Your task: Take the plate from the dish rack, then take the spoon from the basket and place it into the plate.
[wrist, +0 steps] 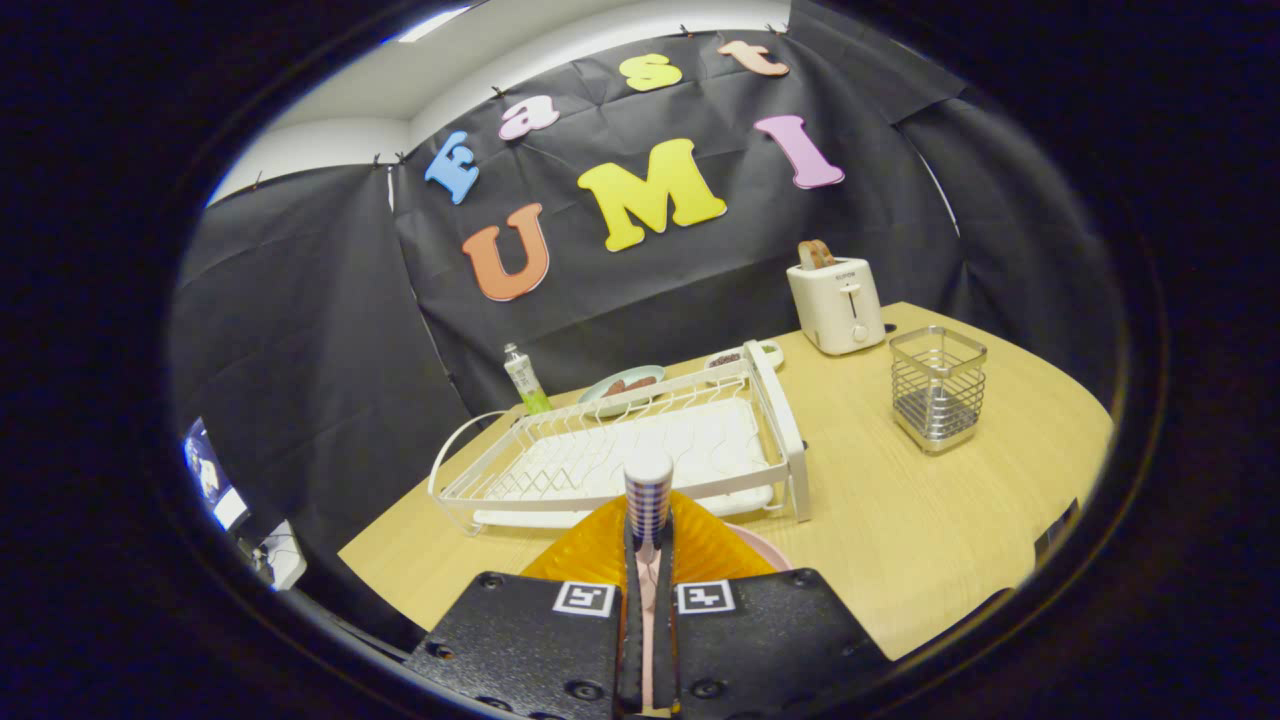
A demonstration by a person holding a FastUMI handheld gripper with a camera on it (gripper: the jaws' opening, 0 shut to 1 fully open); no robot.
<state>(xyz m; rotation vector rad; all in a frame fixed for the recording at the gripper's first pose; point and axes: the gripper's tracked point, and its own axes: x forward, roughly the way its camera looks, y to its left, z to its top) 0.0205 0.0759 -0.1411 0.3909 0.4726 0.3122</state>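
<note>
Spoon (648,500) stands upright between your gripper (648,560) fingers, which are clamped together on its pinkish handle; its checked end rises just ahead of the fingertips. You hold it over the orange plate (600,550), which lies on the wooden table (900,520) just in front of the white dish rack (640,455). The rack looks empty, and the wire basket (937,388), well apart beside the toaster (836,303), also seems empty. So I judge both takings are done, and only lowering the spoon into the plate and letting go is left. The toaster has a small mark on its front, too small to read. The squares on your fingers are coded patterns, not writing.
</note>
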